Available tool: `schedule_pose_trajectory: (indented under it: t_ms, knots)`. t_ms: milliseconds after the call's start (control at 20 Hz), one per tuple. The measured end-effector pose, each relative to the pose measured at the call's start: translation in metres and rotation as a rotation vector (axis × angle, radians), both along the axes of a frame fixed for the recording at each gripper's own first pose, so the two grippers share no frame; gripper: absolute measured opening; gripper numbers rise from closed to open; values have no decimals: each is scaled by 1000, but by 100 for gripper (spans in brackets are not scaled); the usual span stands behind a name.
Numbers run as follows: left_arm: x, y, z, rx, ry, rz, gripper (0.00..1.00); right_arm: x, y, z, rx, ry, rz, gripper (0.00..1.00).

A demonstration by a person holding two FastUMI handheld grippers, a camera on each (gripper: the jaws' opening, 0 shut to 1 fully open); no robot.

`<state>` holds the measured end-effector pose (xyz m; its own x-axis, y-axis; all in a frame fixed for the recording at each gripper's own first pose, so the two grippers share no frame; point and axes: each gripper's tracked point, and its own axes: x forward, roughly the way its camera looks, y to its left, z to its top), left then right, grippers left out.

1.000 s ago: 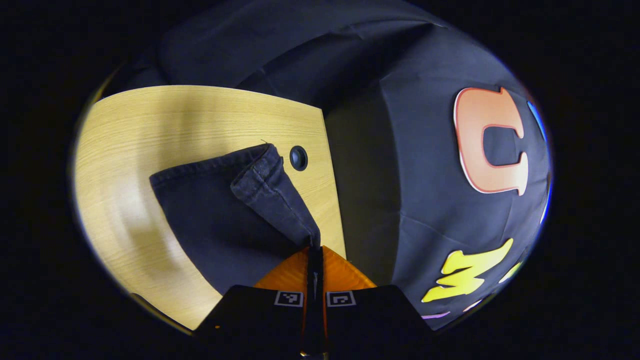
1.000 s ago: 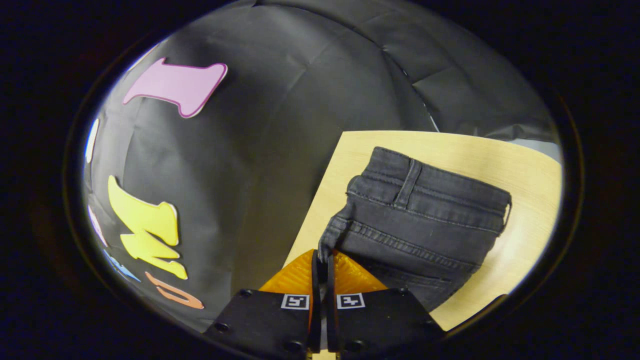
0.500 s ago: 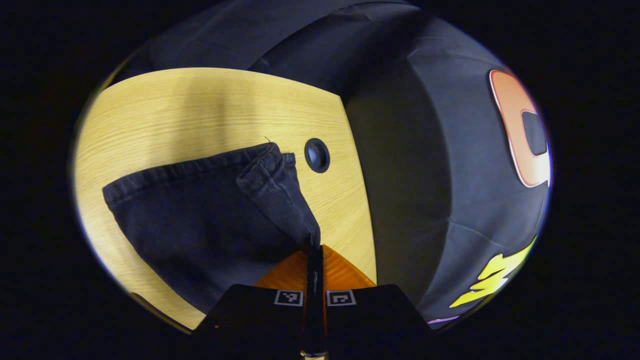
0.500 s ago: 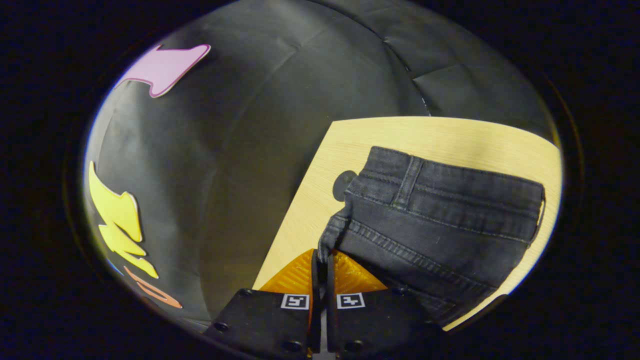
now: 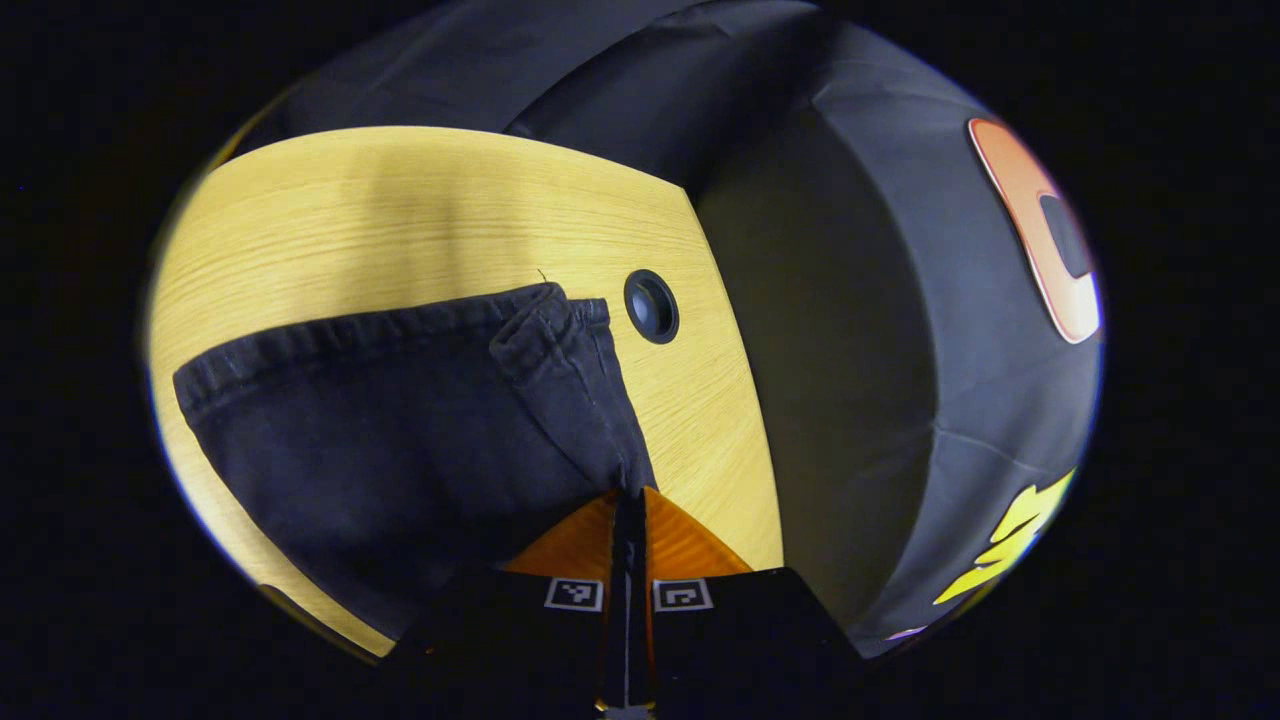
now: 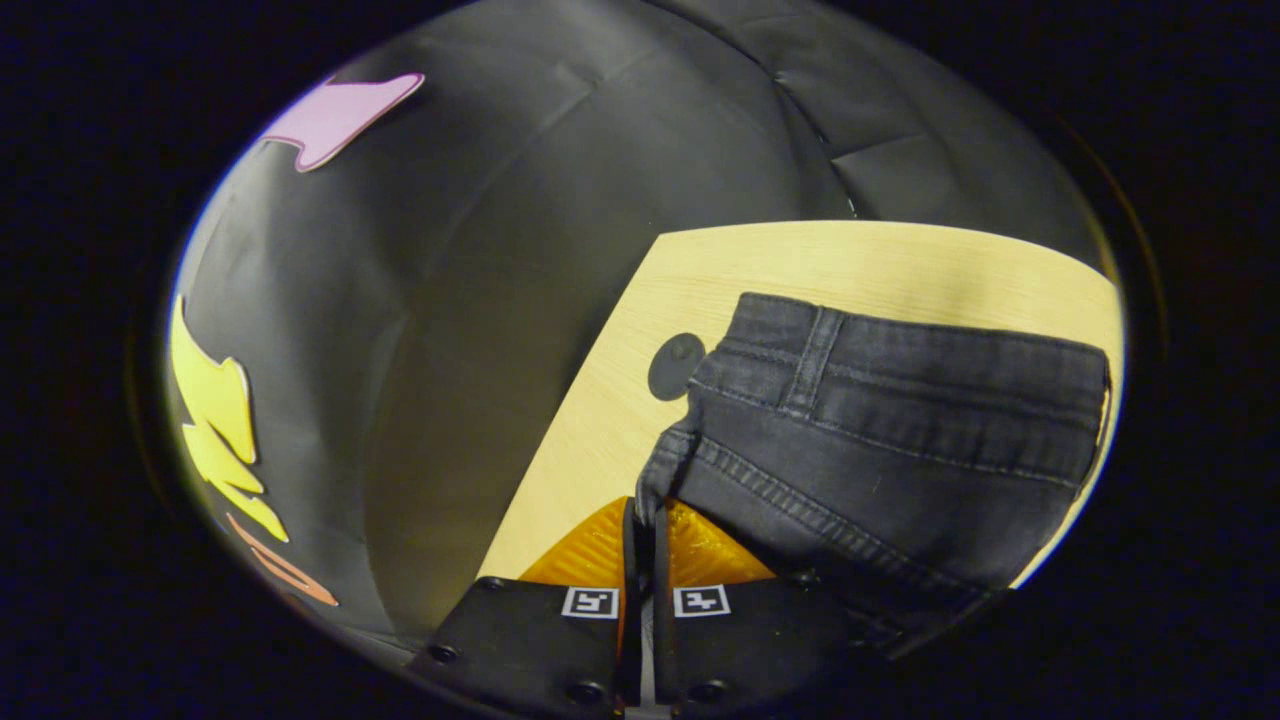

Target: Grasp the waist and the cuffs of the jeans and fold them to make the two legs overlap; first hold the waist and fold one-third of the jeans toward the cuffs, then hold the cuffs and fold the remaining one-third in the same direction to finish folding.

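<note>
Left gripper view: left gripper (image 5: 630,495) at bottom centre, orange fingers (image 5: 575,540) pressed together on a pinch of dark denim. From the pinch, jeans (image 5: 400,430) fanning up and leftward across the left half of the frame. Hemmed cuffs (image 5: 545,320) at upper centre, one layer curled over beside the flat one, ending just left of a round dark hole (image 5: 651,306) in the wooden table (image 5: 400,220). Bare light wood above the cloth and along a strip on its right, down to the table's right edge. Dark booth wall beyond, filling the right side.

Right gripper view: right gripper (image 6: 645,510) at bottom centre, orange fingers (image 6: 590,550) closed on a small fold of the jeans' (image 6: 880,450) edge. Fabric rising from the pinch and spreading to the right, over the lower right of the frame. Waist (image 6: 900,360) across centre right, with a belt loop (image 6: 812,360) standing nearly upright near its left end. Left corner of the waistband touching or partly covering a round dark hole (image 6: 672,366) in the table (image 6: 800,260). Pale wood above the waistband and left of the fabric down to the fingers. Whether the gripped fold lies on the wood or is raised off it, cannot tell.
</note>
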<state>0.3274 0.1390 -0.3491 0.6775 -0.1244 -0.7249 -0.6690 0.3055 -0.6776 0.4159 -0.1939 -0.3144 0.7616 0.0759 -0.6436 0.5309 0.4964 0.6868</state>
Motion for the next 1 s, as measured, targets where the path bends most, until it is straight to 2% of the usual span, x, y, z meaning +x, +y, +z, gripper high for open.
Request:
schedule_pose_trajectory:
  t_ms: [50,200,250,300,400,450,500,600,650,700,800,1000]
  knots:
    - [-2,-1,3,4,-3,3,6,1,2,6,21,-28,1,6]
    - [-3,-3,16,20,-25,1,22,3,7,15,24,-58,18,65]
    - [-2,-5,23,29,-45,-14,34,-2,6,17,3,-58,28,84]
    - [1,-10,30,45,-56,-31,56,-3,6,19,-15,-60,33,76]
    - [-11,-8,35,106,-34,-64,100,-6,7,24,-30,-64,38,94]
    - [-15,-10,38,122,-36,-78,99,-7,8,27,-32,-70,39,87]
    - [-20,-8,42,132,-52,-79,99,-9,9,33,-34,-78,42,96]
    - [-24,-8,56,162,-98,-83,99,-23,9,50,-39,-102,56,96]
    - [-30,-9,66,196,-119,-104,99,-31,8,61,-48,-118,65,89]
    - [-37,-15,79,234,-141,-128,99,-41,5,71,-66,-132,72,97]
    - [-51,-27,105,324,-184,-189,99,-68,-2,91,-121,-152,78,97]
    - [-85,-48,179,489,-310,-250,99,-130,-11,124,-241,-167,110,96]
